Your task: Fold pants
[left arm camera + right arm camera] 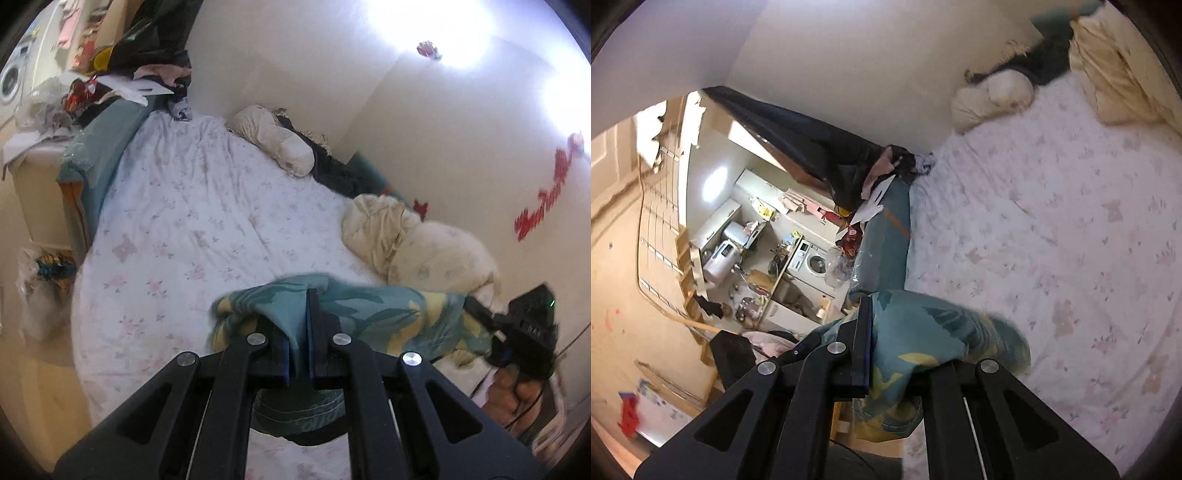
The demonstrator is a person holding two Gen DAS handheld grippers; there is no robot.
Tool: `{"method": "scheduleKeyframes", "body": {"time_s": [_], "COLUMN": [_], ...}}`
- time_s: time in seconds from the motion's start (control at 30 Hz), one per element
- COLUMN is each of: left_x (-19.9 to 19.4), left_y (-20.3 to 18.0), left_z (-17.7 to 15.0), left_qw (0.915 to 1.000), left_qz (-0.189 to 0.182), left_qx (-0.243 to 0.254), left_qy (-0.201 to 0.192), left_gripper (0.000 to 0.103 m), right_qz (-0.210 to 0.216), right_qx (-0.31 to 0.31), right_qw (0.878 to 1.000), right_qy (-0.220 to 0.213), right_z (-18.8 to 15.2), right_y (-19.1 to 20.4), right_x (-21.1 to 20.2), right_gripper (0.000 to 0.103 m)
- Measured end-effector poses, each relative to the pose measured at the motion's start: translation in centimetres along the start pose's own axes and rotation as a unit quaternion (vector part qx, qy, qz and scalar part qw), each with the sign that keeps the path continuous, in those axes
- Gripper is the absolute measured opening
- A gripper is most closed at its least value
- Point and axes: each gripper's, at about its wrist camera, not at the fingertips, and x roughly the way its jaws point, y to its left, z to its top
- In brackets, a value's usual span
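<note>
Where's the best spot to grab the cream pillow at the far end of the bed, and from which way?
Probably the pillow is best pinched at its rounded end that lies toward the middle of the bed, coming in over the sheet. The wall blocks its back, and dark clothes crowd one side.

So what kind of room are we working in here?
Likely a small home bedroom: a bed with a floral sheet, a bunched cream duvet by the wall, and a washing machine just beyond.
</note>
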Motion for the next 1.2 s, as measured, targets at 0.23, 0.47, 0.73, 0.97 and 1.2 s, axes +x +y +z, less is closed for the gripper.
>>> {"method": "scheduleKeyframes", "body": {"time_s": [0.23,0.47,0.73,0.97,1.2], "left_x": [9.8,13.9,12.0,17.4,21.7], "left_y": [5.1,8.1,7.7,3.1,5.9], "left_z": [-13.2,-21.4,-17.5,-17.9,-25.1], "left_qw": [0.9725,0.919,0.9503,0.9515,0.8995], "left_qz": [0.099,0.183,0.184,0.122,0.17], "left_qx": [0.015,0.046,0.033,0.068,0.078], "left_qy": [0.21,0.346,0.249,0.274,0.395], "left_gripper": [0.004,0.004,0.005,0.011,0.011], "right_qz": [-0.106,-0.256,-0.376,-0.297,-0.303], "right_qx": [0.061,0.172,0.118,0.079,0.137], "right_qw": [0.985,0.92,0.907,0.925,0.889], "right_qy": [0.124,0.244,0.148,0.225,0.316], "right_z": [-9.4,-20.8,-16.5,-14.6,-20.2], "right_y": [-10.0,-20.3,-17.9,-19.9,-24.3], "right_x": [3.8,5.2,0.8,7.4,12.0], "right_gripper": [0.006,0.01,0.06,0.065,0.065]}}
